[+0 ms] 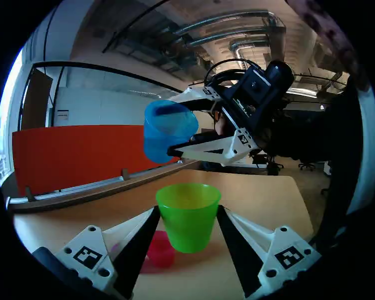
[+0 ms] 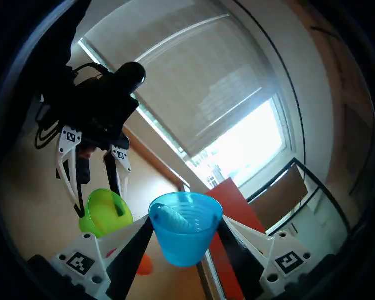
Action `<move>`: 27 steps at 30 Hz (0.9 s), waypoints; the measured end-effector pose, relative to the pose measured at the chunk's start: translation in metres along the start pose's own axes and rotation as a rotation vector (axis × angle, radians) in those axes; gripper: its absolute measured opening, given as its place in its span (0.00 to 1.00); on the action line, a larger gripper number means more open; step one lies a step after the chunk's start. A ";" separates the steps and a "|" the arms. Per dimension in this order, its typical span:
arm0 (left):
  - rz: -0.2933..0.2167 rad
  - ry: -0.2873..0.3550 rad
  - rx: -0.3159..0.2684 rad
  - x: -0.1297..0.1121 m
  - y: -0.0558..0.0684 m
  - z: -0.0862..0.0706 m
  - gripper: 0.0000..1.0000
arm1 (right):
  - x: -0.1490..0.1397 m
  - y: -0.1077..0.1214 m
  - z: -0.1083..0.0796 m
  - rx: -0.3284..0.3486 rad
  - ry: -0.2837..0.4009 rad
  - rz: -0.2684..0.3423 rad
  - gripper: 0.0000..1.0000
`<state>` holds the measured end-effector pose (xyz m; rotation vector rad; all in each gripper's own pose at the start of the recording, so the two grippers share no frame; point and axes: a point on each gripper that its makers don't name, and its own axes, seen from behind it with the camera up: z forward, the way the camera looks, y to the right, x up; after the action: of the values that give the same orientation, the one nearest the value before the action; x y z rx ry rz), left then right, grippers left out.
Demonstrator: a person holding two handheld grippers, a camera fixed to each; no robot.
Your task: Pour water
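In the left gripper view my left gripper (image 1: 188, 224) is shut on a green cup (image 1: 188, 222), held upright just above the wooden table (image 1: 257, 200). Above and behind it, my right gripper (image 1: 180, 125) holds a blue cup (image 1: 166, 131) tilted on its side, mouth toward the upper left. In the right gripper view the right gripper (image 2: 186, 235) is shut on the blue cup (image 2: 185, 232), and the scene looks rotated. Farther off, the green cup (image 2: 106, 212) sits between the left gripper's fingers (image 2: 118, 172), with its open mouth showing.
A red cup (image 1: 161, 248) lies on the table beside the left finger, seen as an orange-red shape (image 2: 144, 265) in the right gripper view. A red partition (image 1: 77, 155) and a rail run behind the table. Office chairs stand at the far right.
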<state>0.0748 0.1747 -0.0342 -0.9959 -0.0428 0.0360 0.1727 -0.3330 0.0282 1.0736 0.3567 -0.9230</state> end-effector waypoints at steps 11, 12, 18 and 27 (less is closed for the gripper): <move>-0.002 0.003 -0.002 0.001 -0.001 0.001 0.83 | 0.001 -0.002 0.002 0.006 -0.007 -0.039 0.89; -0.002 0.003 -0.002 0.001 -0.001 0.001 0.83 | 0.001 -0.002 0.002 0.007 -0.007 -0.041 0.89; 0.001 0.000 -0.005 0.000 0.000 0.002 0.83 | 0.002 -0.001 0.003 0.005 -0.007 -0.057 0.89; 0.000 0.001 -0.003 0.001 0.000 0.002 0.83 | 0.002 0.001 0.003 0.002 -0.007 -0.077 0.89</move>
<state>0.0759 0.1762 -0.0330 -0.9992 -0.0415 0.0357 0.1745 -0.3364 0.0290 1.0637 0.3937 -0.9959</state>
